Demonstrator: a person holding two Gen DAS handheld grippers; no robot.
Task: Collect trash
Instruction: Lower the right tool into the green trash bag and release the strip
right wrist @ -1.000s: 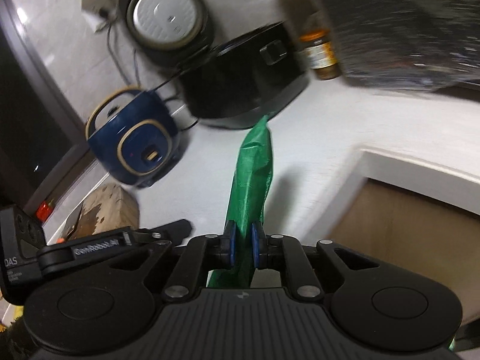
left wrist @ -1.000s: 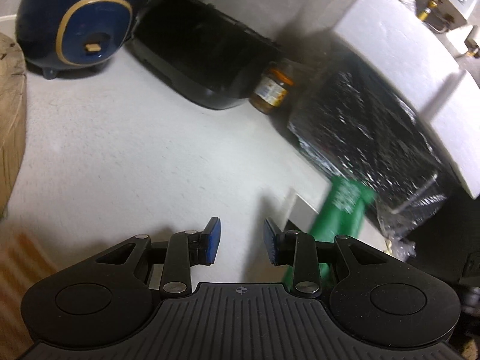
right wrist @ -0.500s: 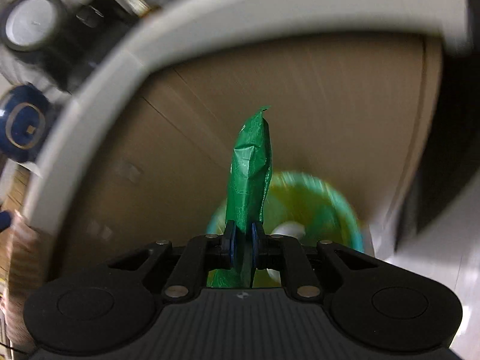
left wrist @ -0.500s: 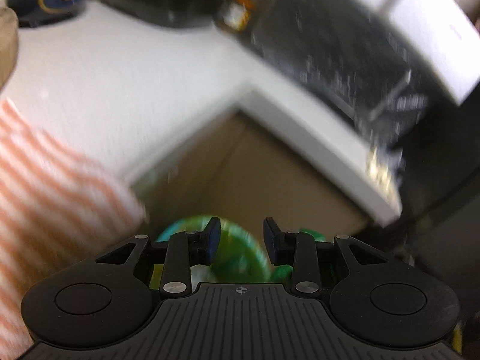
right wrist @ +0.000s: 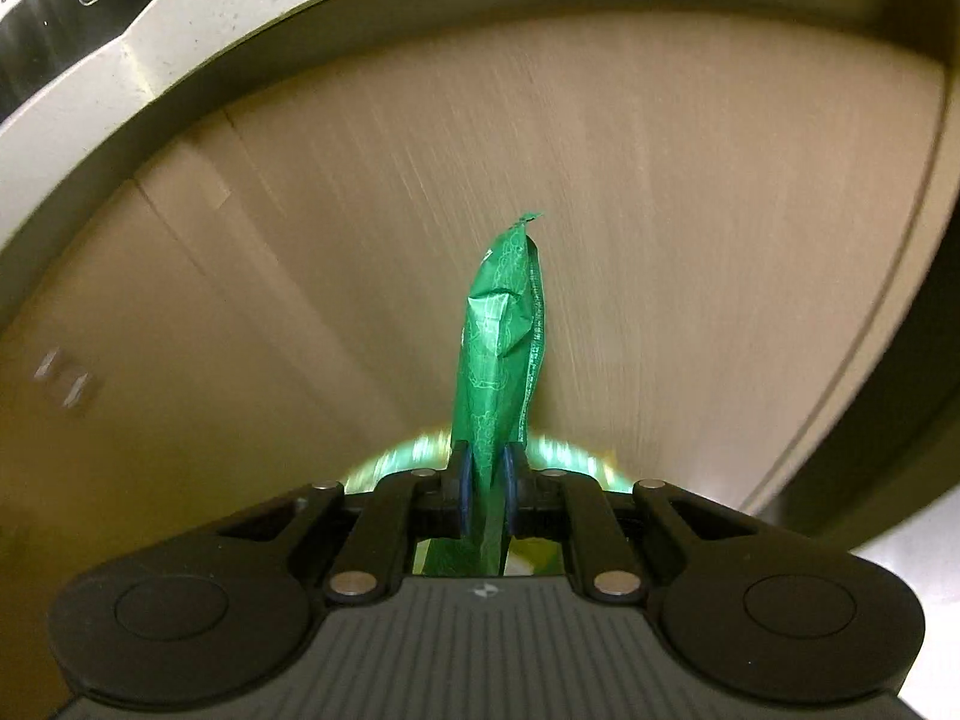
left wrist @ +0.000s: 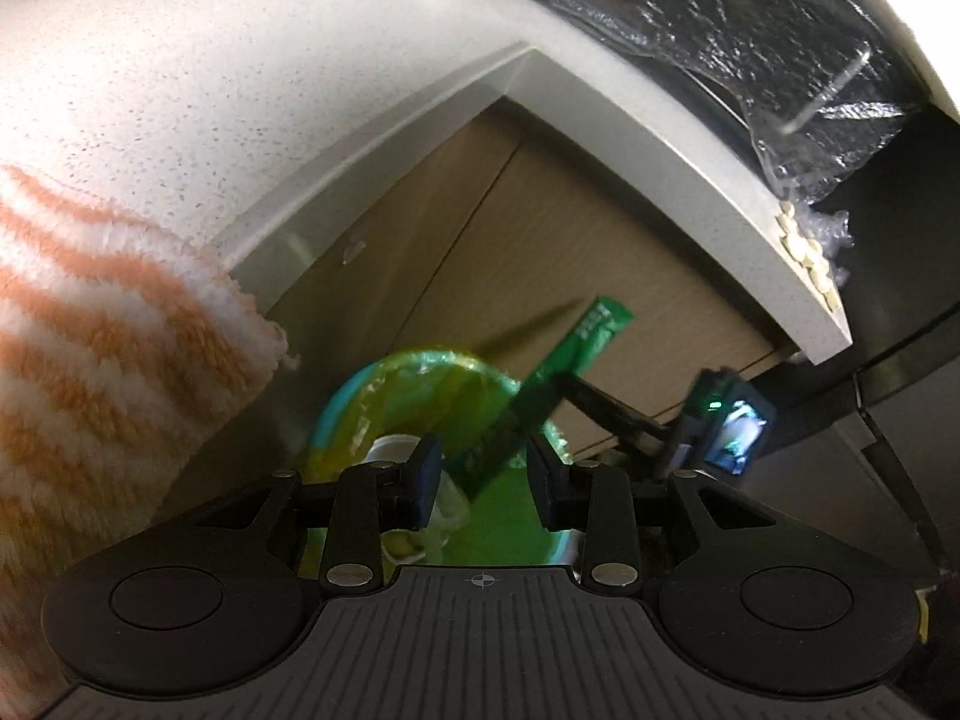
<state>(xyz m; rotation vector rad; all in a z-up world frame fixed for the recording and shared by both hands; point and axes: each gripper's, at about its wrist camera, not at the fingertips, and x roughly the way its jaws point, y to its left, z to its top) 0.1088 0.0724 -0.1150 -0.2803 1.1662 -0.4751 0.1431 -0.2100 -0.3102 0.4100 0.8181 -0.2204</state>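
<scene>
Wrapper (right wrist: 501, 354), a green crumpled sachet, is pinched near its lower end between the blue pads (right wrist: 463, 480) of the right gripper (right wrist: 485, 483), whose jaws are closed tight on it. From the pads the wrapper rises toward 12 o'clock in the right wrist view, its torn tip set against a beige cabinet door (right wrist: 690, 228). Below the jaws, at 6 o'clock, the blurred green rim of a trash bin (right wrist: 558, 450) shows to either side of the wrapper.

In the left wrist view the same wrapper (left wrist: 576, 354) slants from the centre up toward 1 o'clock, above the trash bin (left wrist: 342, 414) lined with a yellow-green bag. The right gripper (left wrist: 600, 402) reaches it from 3 o'clock. The left gripper (left wrist: 483, 474) hangs over the bin with its jaws apart and nothing between its pads. At 9 o'clock an orange-and-white striped towel (left wrist: 108, 360) drapes over the counter (left wrist: 210, 90) edge. At 1 o'clock a black crinkled plastic bag (left wrist: 750, 30) lies on the counter.
</scene>
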